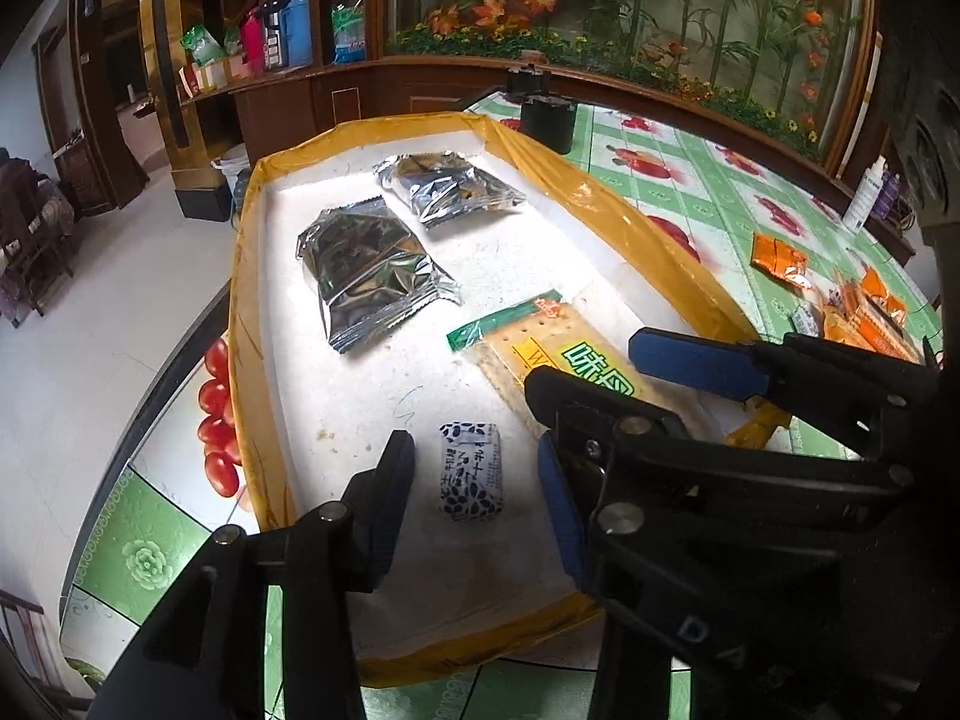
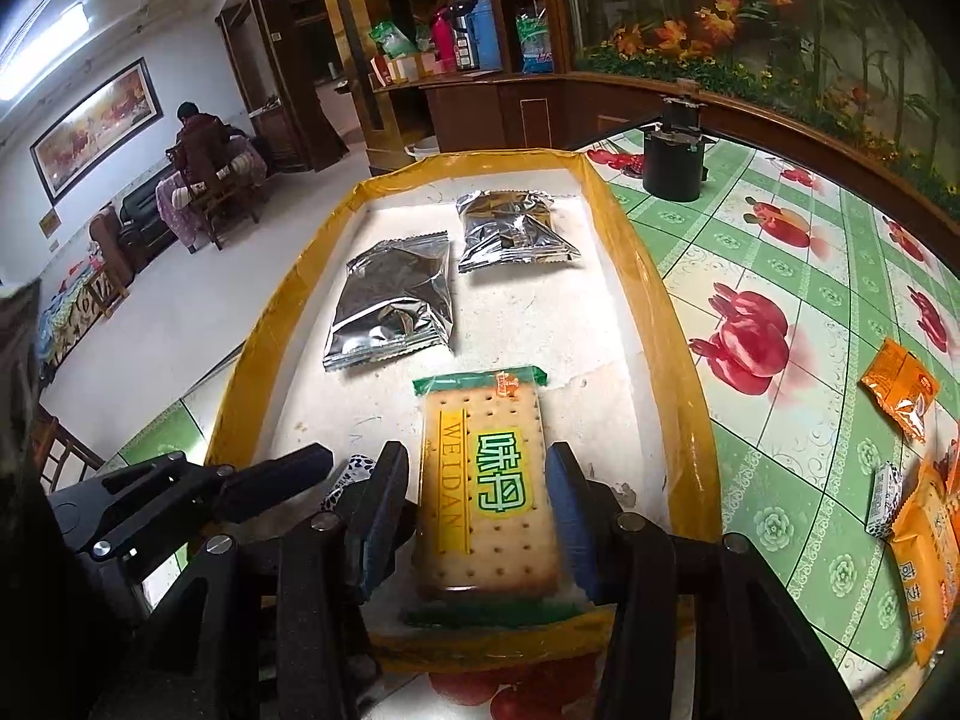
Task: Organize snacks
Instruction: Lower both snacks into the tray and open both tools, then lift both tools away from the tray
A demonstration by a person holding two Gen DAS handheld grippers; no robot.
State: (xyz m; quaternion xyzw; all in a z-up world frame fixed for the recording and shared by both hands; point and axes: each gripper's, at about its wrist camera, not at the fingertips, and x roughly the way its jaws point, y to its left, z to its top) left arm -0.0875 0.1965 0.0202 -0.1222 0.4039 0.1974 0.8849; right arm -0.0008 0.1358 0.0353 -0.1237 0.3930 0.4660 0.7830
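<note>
While both my grippers hang over the white tray [image 1: 543, 192] with its yellow-taped rim, my left gripper [image 1: 474, 480] stands with fingers apart on either side of a small black-and-white candy [image 1: 470, 471], pads clear of it as it lies on the tray floor. My right gripper [image 2: 477, 516] is closed on the sides of the green-labelled cracker pack [image 2: 486, 480] at the tray's near end. Listed further in: two silver foil packets [image 2: 393, 306]; outside on the flowered tablecloth [image 2: 780, 312], orange snack packs [image 2: 900, 396].

candy [image 2: 354, 471] mostly hidden behind fingers [image 2: 384, 498]
</note>
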